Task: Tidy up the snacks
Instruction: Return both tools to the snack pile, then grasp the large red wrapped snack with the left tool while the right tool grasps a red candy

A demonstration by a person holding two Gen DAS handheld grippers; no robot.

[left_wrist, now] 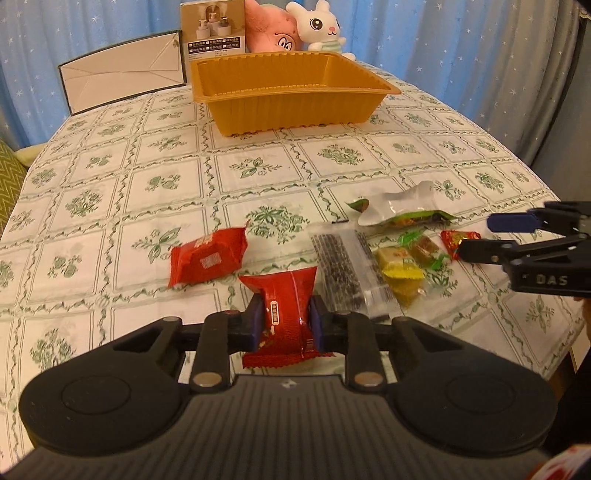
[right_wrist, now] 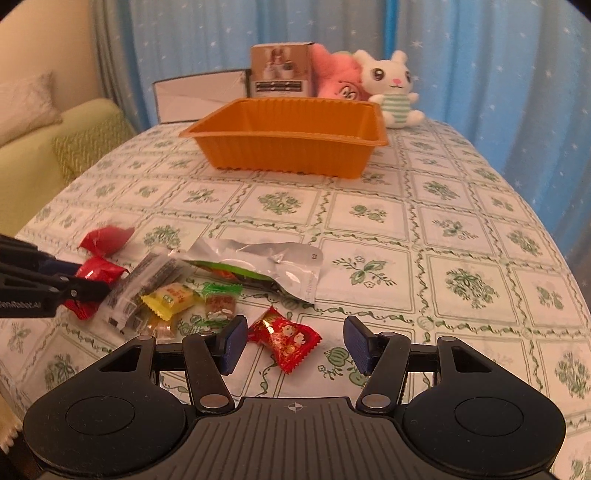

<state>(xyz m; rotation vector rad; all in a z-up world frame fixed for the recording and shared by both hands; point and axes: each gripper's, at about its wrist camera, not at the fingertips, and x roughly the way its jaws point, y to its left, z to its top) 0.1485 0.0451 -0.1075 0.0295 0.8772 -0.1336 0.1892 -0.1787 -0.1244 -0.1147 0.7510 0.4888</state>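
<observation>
I had the left tool point(left_wrist: 286, 325) clamped on a red snack packet point(left_wrist: 286, 314), its blue pads pinching the wrapper's sides just above the desk point(left_wrist: 110, 206). A second red packet point(left_wrist: 207, 260) lay just left of the held one, and a clear sleeve of dark sticks point(left_wrist: 345, 267) just to its right. Beyond the sleeve sat yellow-wrapped candies point(left_wrist: 400, 271) and a silver pouch point(left_wrist: 399, 205). My right tool point(right_wrist: 293, 345) stood with jaws wide, a small red candy point(right_wrist: 286, 339) lying on the desk between them, untouched. Far beyond the held packet, the orange tray point(left_wrist: 288, 110) stood empty, with a white plush rabbit point(left_wrist: 321, 27) behind it.
</observation>
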